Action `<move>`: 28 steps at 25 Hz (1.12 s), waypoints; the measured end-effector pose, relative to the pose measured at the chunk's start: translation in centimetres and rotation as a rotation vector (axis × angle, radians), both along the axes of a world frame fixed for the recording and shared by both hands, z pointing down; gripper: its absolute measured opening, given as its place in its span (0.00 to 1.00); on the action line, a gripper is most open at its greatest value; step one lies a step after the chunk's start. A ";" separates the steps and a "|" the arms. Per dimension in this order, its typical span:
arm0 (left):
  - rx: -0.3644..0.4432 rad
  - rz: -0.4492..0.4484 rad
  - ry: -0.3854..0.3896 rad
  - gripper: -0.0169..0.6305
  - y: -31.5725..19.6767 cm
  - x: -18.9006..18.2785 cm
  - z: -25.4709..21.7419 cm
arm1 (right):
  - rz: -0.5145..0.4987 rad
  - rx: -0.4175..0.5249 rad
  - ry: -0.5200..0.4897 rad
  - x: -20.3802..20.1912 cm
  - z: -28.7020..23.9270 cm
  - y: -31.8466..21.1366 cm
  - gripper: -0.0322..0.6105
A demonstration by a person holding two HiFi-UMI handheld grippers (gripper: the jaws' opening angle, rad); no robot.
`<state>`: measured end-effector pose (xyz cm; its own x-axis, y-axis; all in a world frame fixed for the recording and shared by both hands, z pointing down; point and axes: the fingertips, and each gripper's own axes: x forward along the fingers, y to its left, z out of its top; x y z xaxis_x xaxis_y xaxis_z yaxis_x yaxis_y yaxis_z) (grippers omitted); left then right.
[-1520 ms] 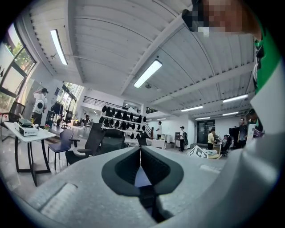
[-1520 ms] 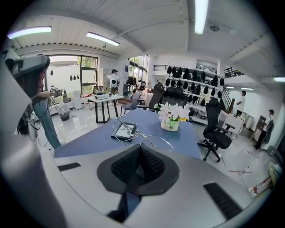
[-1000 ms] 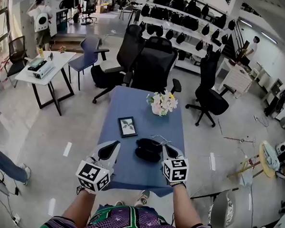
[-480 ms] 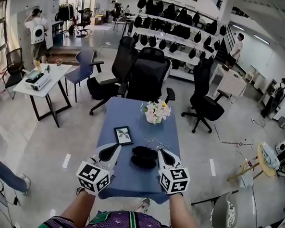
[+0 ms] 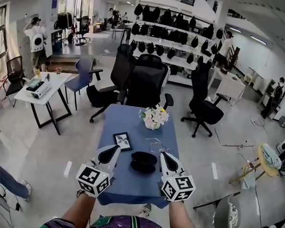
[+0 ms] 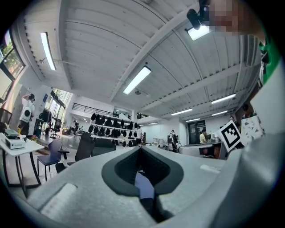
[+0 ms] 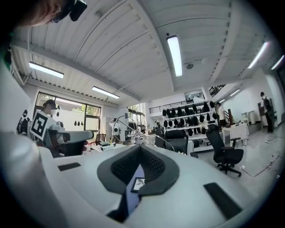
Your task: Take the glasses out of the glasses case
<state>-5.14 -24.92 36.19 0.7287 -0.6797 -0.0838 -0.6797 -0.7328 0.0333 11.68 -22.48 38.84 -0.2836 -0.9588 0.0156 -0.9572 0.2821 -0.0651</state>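
L gripper [image 5: 114,148] over the near-left part of the blue worktop [image 5: 132,127], marker cube toward me. My L jaws are clenched w/ nothing in them: in the left gripper view [image 6: 140,149] the tips meet and only a strip of blue worktop shows thru the hollow behind them.

Moving right: small picture frame [image 5: 123,141] lies flat, left of centre, well apart from the L gripper's tip. Flowers [image 5: 154,116] sit at the far edge, approx. mid-width, black office chair [image 5: 145,80] right behind that edge.

Centre, toward the near edge: black glasses case [image 5: 144,162], lying open in two dark halves, between my two grippers.

Glasses [image 5: 156,145] are out of the case, thin wire frame on the worktop just beyond it, toward the right edge.

R gripper [image 5: 162,154] is just beside the case's right side, tip right at the glasses; can't tell if touching. R jaws clenched too: the right gripper view [image 7: 140,147] shows tips together, frame [image 7: 138,183] peeking thru the hollow, glasses' wire loops [image 7: 153,139] just past the tip.
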 end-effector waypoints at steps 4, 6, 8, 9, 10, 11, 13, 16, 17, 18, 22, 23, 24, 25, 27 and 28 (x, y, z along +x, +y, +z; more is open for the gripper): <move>0.019 -0.013 0.018 0.05 0.2 -0.4 -0.7 | 0.036 0.036 -0.021 1.1 -0.9 0.8 0.06; 0.024 -0.026 0.035 0.05 0.2 -0.9 -1.1 | 0.058 0.041 -0.020 1.7 -1.0 0.9 0.06; 0.024 -0.039 0.050 0.05 0.1 -1.5 -1.3 | 0.075 0.047 -0.019 2.2 -1.2 1.1 0.06; 0.025 -0.046 0.054 0.05 0.1 -1.7 -1.3 | 0.083 0.051 -0.018 2.4 -1.3 1.2 0.06; 0.025 -0.052 0.057 0.05 0.1 -1.9 -1.3 | 0.090 0.055 -0.017 2.5 -1.4 1.3 0.06; 0.025 -0.058 0.060 0.05 0.1 -2.1 -1.3 | 0.097 0.059 -0.015 2.7 -1.6 1.3 0.06; 0.023 -0.070 0.064 0.05 0.0 -2.5 -1.2 | 0.104 0.064 -0.010 2.8 -1.7 1.3 0.06; 0.018 -0.084 0.068 0.05 0.1 -2.9 -0.9 | 0.107 0.068 0.004 2.7 -1.8 1.5 0.06; 0.016 -0.087 0.068 0.05 0.2 -3.0 -0.8 | 0.107 0.068 0.010 2.7 -1.9 1.5 0.06; 0.013 -0.089 0.069 0.05 0.3 -3.0 -0.8 | 0.105 0.067 0.016 2.6 -1.8 1.6 0.06; 0.009 -0.087 0.080 0.05 0.6 -3.2 -1.0 | 0.098 0.055 0.029 2.3 -1.7 1.4 0.06; 0.010 -0.087 0.081 0.05 0.6 -3.2 -1.1 | 0.098 0.055 0.030 2.2 -1.7 1.4 0.06; 0.010 -0.087 0.082 0.05 0.7 -3.2 -1.1 | 0.097 0.054 0.030 2.2 -1.8 1.4 0.06; 0.011 -0.087 0.082 0.05 0.7 -3.2 -1.1 | 0.096 0.054 0.030 2.1 -1.8 1.4 0.06; 0.012 -0.086 0.080 0.05 0.7 -3.2 -1.1 | 0.093 0.051 0.031 2.2 -1.7 1.4 0.06; 0.013 -0.086 0.078 0.05 0.8 -3.1 -1.1 | 0.092 0.048 0.030 2.2 -1.7 1.3 0.06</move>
<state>-8.26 -24.15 35.07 0.6588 -0.7378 -0.1472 -0.7356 -0.6727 0.0797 13.91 -21.16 37.16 -0.1943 -0.9806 -0.0238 -0.9805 0.1949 -0.0241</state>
